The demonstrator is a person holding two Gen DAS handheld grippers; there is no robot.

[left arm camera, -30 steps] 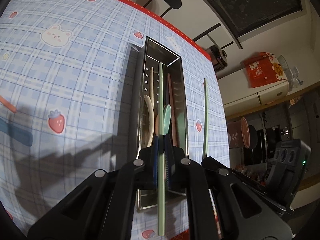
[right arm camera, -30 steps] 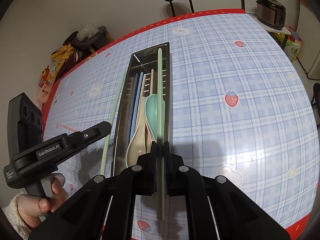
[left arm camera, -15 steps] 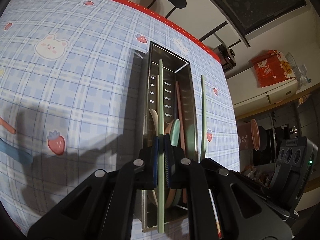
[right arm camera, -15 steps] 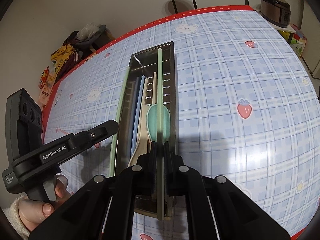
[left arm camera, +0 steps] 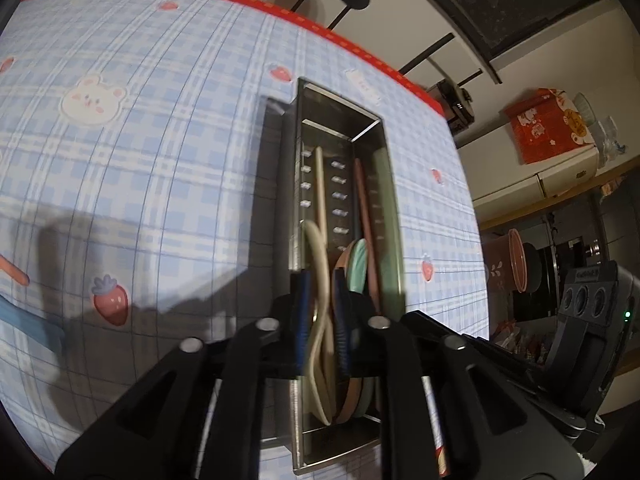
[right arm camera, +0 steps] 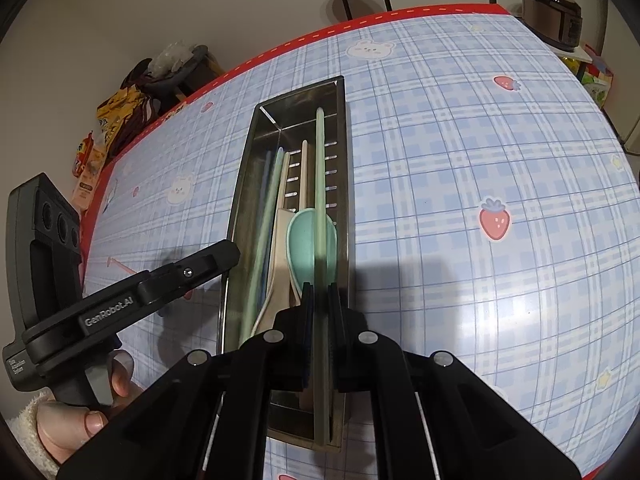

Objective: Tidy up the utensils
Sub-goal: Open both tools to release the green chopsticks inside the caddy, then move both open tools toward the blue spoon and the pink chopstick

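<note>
Green chopsticks going into the metal tray [right arm camera: 244, 184]

Right gripper [right arm camera: 319, 300] clenches a light, stiff, slippery green chopstick [right arm camera: 320, 168] mid-length over the tray; left gripper [left arm camera: 320, 300] hangs released above it.

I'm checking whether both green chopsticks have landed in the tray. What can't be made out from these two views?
- Left wrist view: near ends of the spoons sit behind the left gripper.
- Left wrist view: the released green chopstick is motion-blurred against the tray wall.
- Right wrist view: whether the second green chopstick touches the tray floor; the right gripper covers its middle.
</note>
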